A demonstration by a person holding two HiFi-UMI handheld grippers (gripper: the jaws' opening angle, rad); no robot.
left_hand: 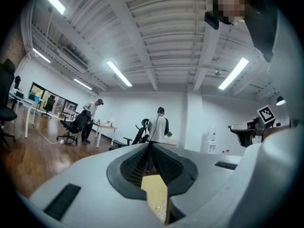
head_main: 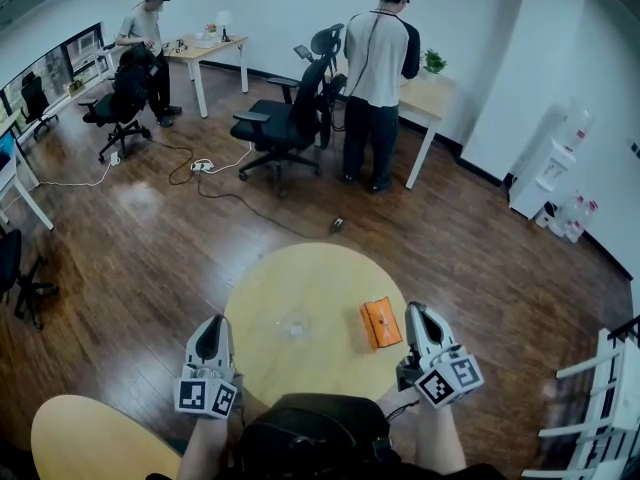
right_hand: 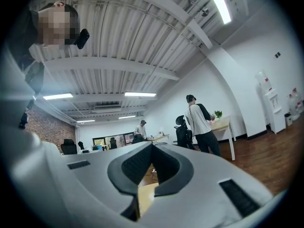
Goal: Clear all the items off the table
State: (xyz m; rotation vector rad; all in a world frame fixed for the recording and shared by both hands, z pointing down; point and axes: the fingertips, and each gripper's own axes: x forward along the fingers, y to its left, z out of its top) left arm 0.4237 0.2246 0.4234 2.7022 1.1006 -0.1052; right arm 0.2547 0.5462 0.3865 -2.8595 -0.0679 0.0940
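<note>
A round yellow table point(head_main: 270, 363) stands right in front of me. An orange flat packet point(head_main: 379, 322) lies on its right part, just left of my right gripper point(head_main: 414, 309). A small clear, glassy thing point(head_main: 293, 326) sits near the table's middle; what it is I cannot tell. My left gripper point(head_main: 212, 320) hovers at the table's left edge, well apart from both items. In the left gripper view the left gripper point(left_hand: 150, 144) has its jaws together with nothing between them. In the right gripper view the right gripper point(right_hand: 151, 145) is likewise shut and empty, pointing level across the room.
A second yellow round table point(head_main: 90, 433) is at the lower left. A white rack point(head_main: 612, 388) stands at the right. Beyond the table are two people at desks, black office chairs point(head_main: 285, 123), cables on the wooden floor point(head_main: 215, 183) and a small dark object point(head_main: 337, 225).
</note>
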